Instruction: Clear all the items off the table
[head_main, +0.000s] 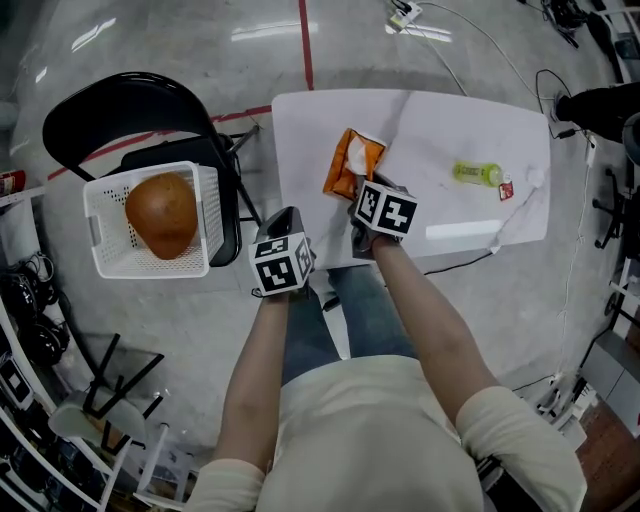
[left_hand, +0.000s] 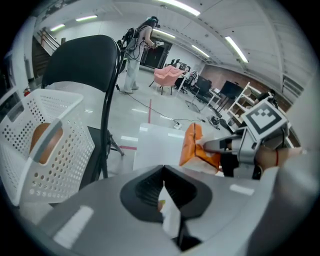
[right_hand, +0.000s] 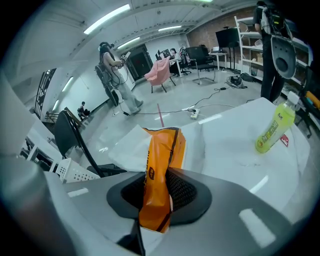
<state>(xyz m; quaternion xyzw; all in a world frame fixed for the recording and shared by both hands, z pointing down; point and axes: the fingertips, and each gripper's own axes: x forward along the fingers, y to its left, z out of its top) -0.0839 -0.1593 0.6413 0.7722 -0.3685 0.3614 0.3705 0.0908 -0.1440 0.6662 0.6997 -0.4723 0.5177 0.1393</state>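
Observation:
An orange snack bag (head_main: 352, 162) is pinched at its near end by my right gripper (head_main: 362, 190) over the white table (head_main: 450, 130). In the right gripper view the bag (right_hand: 162, 165) stands upright between the jaws of that gripper (right_hand: 157, 192). A green bottle (head_main: 478, 173) lies on the table's right side, and it also shows in the right gripper view (right_hand: 274, 127). My left gripper (head_main: 285, 218) is shut just off the table's left front corner. The left gripper view shows its closed jaws (left_hand: 164, 187) with the bag (left_hand: 197, 147) ahead.
A white perforated basket (head_main: 105, 250) sits on a black folding chair (head_main: 110, 110) left of the table and holds a brown round loaf (head_main: 162, 212). A small red and white packet (head_main: 506, 189) lies beside the bottle. Cables run over the floor behind the table.

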